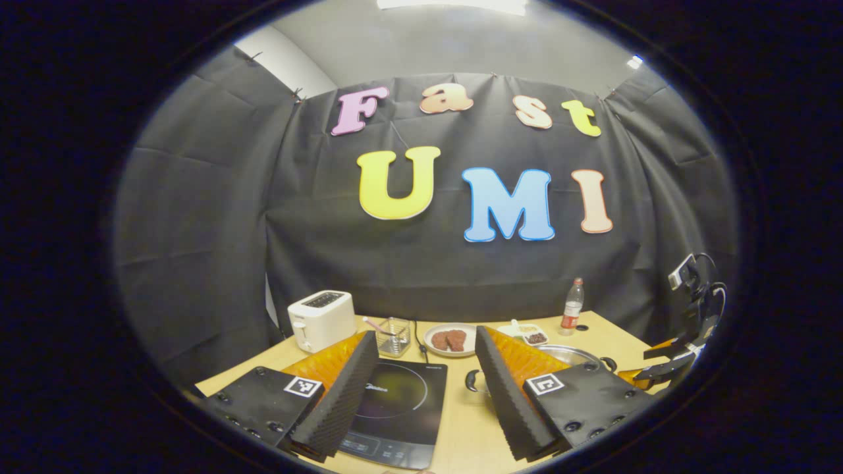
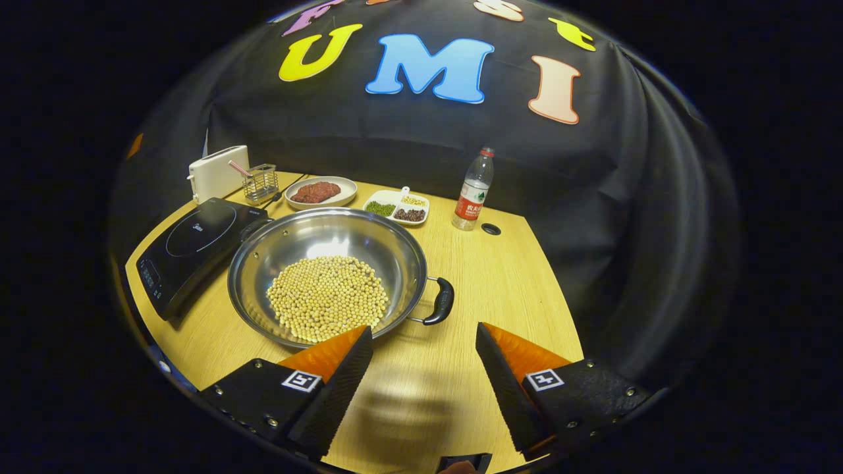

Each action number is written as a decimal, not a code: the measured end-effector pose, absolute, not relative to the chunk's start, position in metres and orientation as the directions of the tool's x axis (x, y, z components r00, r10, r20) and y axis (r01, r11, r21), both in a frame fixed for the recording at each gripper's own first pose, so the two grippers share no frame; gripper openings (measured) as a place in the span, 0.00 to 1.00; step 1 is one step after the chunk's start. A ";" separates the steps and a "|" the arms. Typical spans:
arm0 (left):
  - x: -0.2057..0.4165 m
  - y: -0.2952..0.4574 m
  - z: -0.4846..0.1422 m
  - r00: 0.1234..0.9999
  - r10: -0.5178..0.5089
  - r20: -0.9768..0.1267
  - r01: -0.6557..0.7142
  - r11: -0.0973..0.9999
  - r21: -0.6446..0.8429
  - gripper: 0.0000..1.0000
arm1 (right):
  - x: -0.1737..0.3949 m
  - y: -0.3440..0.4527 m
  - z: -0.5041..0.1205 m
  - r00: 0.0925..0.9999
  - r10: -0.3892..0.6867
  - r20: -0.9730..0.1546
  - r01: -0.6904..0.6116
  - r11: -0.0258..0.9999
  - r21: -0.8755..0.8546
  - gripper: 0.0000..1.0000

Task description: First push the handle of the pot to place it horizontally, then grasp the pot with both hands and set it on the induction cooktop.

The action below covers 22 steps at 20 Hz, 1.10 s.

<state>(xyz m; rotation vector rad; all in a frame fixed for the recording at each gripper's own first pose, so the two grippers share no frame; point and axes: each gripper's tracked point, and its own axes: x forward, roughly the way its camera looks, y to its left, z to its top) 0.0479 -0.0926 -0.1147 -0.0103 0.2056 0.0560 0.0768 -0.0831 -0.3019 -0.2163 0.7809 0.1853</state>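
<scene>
A wide steel pot (image 2: 402,253) holding soybeans (image 2: 328,296) sits on the wooden table just right of the black induction cooktop (image 2: 194,243). One black handle (image 2: 440,301) points toward my right gripper (image 2: 425,388), which hovers open a short way in front of it. The other handle (image 2: 255,228) lies by the cooktop. My left gripper (image 1: 421,395) hangs open above the cooktop (image 1: 395,408). Its right finger hides most of the pot (image 1: 573,355); one pot handle (image 1: 473,380) shows between the fingers. The right gripper (image 1: 658,364) appears at the far right.
Along the back stand a white toaster (image 2: 217,172), a wire holder (image 2: 261,182), a plate of meat (image 2: 321,192), a divided dish of beans (image 2: 398,207) and a water bottle (image 2: 474,189). A cable hole (image 2: 490,229) is near the bottle. Bare table (image 2: 520,289) lies right of the pot.
</scene>
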 end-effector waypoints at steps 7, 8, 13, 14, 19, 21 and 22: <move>0.100 -0.139 -0.166 0.949 -0.059 -0.310 0.075 0.996 0.040 0.95 | 0.094 -0.078 -0.301 0.708 0.059 -0.703 -0.149 0.986 -0.068 0.97; 0.109 -0.142 -0.176 0.942 -0.072 -0.327 0.089 0.995 0.036 0.95 | 0.097 -0.077 -0.302 0.705 0.057 -0.707 -0.141 0.988 -0.060 0.97; 0.143 -0.161 -0.225 0.896 -0.151 -0.418 0.161 0.987 -0.012 0.98 | 0.115 -0.080 -0.309 0.694 0.015 -0.719 -0.083 0.995 -0.059 0.98; 0.150 -0.163 -0.233 0.886 -0.166 -0.433 0.174 0.985 -0.021 0.98 | 0.118 -0.079 -0.311 0.692 0.010 -0.722 -0.067 0.996 -0.050 0.98; 0.182 -0.175 -0.276 0.833 -0.223 -0.506 0.226 0.972 -0.057 0.98 | 0.129 -0.079 -0.323 0.671 -0.024 -0.741 -0.023 0.998 -0.052 0.97; 0.192 -0.180 -0.297 0.803 -0.245 -0.544 0.247 0.966 -0.071 0.98 | 0.133 -0.081 -0.329 0.657 -0.041 -0.753 -0.004 0.998 -0.057 0.97; 0.195 -0.180 -0.307 0.786 -0.250 -0.565 0.253 0.965 -0.074 0.97 | 0.134 -0.079 -0.332 0.649 -0.045 -0.759 0.006 0.999 -0.054 0.97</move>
